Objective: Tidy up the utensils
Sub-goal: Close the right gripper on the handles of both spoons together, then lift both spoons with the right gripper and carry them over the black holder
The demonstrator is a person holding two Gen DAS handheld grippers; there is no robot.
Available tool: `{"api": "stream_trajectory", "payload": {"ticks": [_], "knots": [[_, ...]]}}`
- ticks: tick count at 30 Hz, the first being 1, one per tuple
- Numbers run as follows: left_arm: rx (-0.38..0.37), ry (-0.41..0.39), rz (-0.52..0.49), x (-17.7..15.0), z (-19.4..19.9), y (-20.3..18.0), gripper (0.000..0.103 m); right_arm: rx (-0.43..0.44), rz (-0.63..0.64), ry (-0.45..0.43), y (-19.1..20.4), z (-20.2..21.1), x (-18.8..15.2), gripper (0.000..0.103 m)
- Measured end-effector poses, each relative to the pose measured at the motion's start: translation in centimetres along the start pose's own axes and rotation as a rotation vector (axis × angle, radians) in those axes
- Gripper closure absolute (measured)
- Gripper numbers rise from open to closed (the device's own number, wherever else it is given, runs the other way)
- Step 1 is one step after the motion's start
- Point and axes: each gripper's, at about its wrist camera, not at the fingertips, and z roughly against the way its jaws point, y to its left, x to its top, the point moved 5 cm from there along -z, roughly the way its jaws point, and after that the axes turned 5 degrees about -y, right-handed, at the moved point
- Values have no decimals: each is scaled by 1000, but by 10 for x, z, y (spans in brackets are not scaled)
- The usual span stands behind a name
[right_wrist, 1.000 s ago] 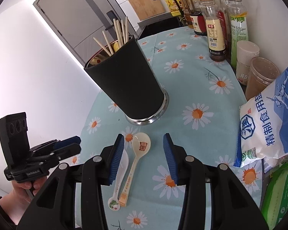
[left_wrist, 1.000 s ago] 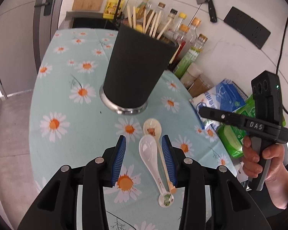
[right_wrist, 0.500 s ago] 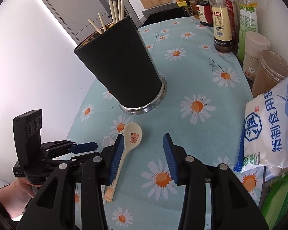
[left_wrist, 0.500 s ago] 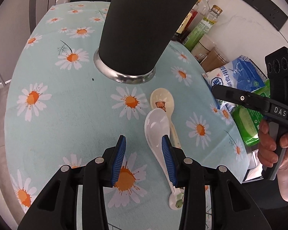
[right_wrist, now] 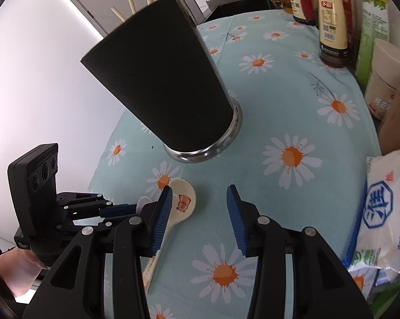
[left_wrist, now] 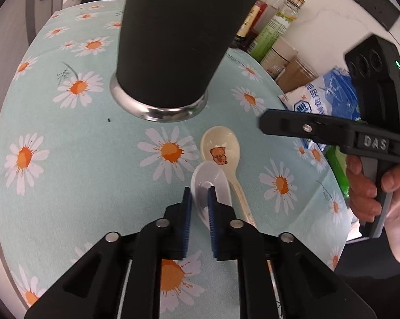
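Left wrist view: the left hand-held gripper, low centre, has just been closing and its blue pads clamp the white spoon, whose bowl juts above the fingertips. The cream spoon lies just upper right, below the black utensil holder on the desk.

Right wrist view: the right hand-held gripper stands apart, nothing clamped; the cream spoon lies by its left pad.

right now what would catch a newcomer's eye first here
The tall black utensil holder stands mid-table on the daisy tablecloth. In front of it lie two spoons: the left gripper has just closed its jaws on the white spoon, beside the cream bear-print spoon.
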Motion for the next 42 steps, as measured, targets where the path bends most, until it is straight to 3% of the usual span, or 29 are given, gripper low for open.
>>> {"api": "stream_trajectory", "payload": {"ticks": [11, 21, 34, 42], "knots": [[19, -18, -45, 3, 6, -9, 98, 15, 44, 92, 6, -30, -8, 61], [39, -42, -39, 2, 15, -5, 98, -20, 94, 105, 11, -40, -13, 93], [69, -105, -9, 3, 38, 5, 98, -31, 158, 52, 26, -23, -20, 98], [84, -168, 2, 11, 56, 6, 98, -55, 190, -25, 37, 0, -14, 98]]}}
